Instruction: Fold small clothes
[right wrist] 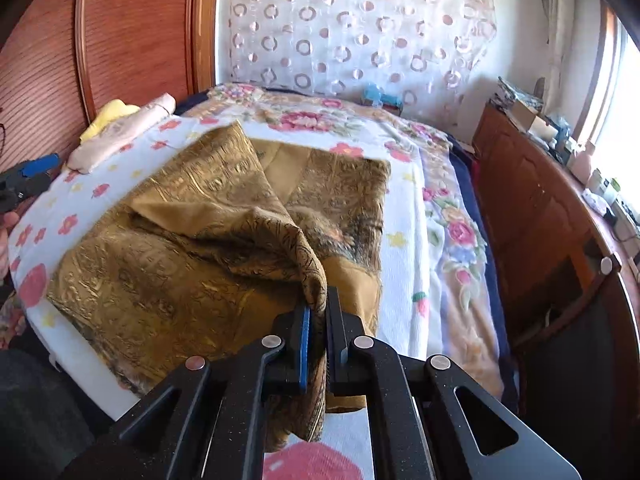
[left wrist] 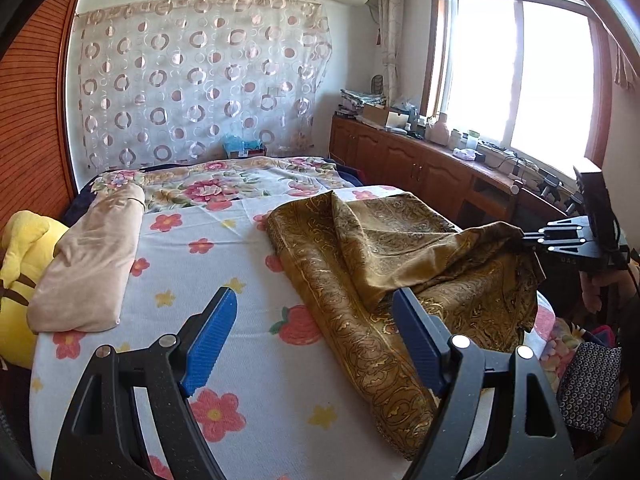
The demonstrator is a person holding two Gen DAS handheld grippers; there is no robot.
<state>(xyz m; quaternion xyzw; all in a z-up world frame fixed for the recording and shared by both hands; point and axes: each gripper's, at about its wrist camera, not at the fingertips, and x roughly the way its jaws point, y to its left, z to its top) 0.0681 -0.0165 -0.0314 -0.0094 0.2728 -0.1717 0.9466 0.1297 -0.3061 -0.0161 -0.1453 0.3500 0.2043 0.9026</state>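
Scarf-like gold cloth (right wrist: 192,248) lies on the floral sheet (left wrist: 224,248) of the bed, spread across its near right part; one corner is lifted off the surface and pinched in the right gripper (right wrist: 316,320), fingers closed on a bunched wad of fabric; left gripper (left wrist: 316,344) hangs over the sheet with its blue pads (left wrist: 210,342) wide apart, holding nothing, the right pad just over the cloth's near edge.

Risks, judged from this: the pinch takes a thick twisted bunch, not a clean corner, so the fold line may come out skewed; fabric looks thin and slippery, so it could slide out of the pinch if pulled fast; the free side is not pinned by anything, so dragging the held corner may pull the whole piece across the sheet instead of folding it; the near edge sits close to the mattress edge and could slip off; the raised ridge in the middle may trap a crease under the fold.

Looks: mustard-gold with dark paisley scrollwork and a plainer border band; shiny thread; partly doubled over, upper layer rumpled, lower layer fairly flat; far edge straight.

Beige folded garment (left wrist: 92,260) lies well apart at the left of the bed, beside a yellow plush toy (left wrist: 24,256).
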